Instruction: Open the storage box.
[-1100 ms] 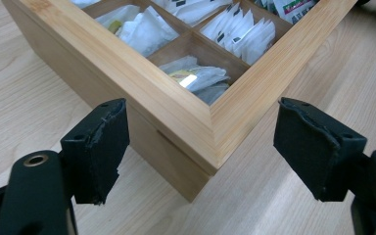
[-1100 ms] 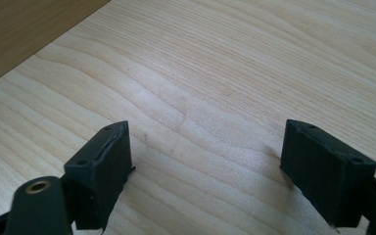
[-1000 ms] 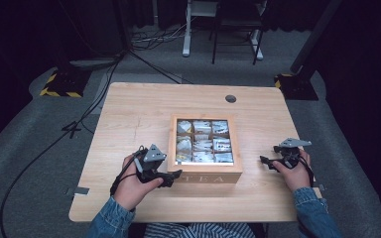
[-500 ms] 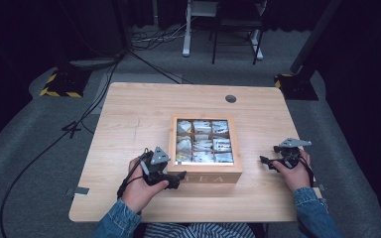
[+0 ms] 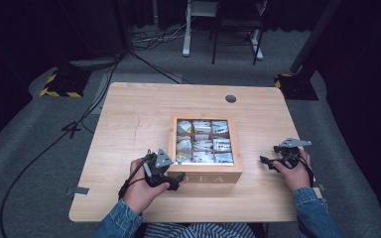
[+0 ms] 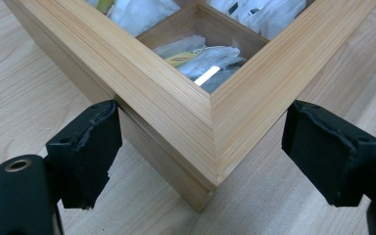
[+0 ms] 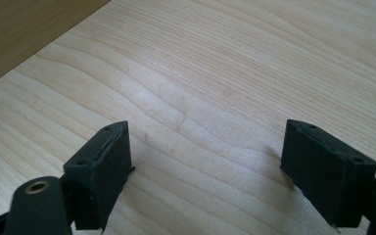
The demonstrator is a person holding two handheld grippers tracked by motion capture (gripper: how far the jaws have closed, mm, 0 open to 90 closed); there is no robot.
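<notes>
Dark room, grey floor, pale wooden bench [image 5: 139, 114] in the middle; a wooden tea box [image 5: 206, 171] with sachet-filled compartments sits on it toward the near edge, lid closed. Left tongs [image 5: 176, 179] at the box's near-left corner, jaws spread either side of it, having just narrowed slightly, the left pad just beside the wood. Right tongs [image 5: 267, 161] well apart to the box's right, released, resting over bare bench.

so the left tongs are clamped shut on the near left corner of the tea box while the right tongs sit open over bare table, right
Not quite. The left tongs are not clamped: the left gripper view shows their jaws standing wide on either side of the tea box corner, pads apart from the wood, and they have just been closing a little. The right tongs do sit open over bare table.
</notes>
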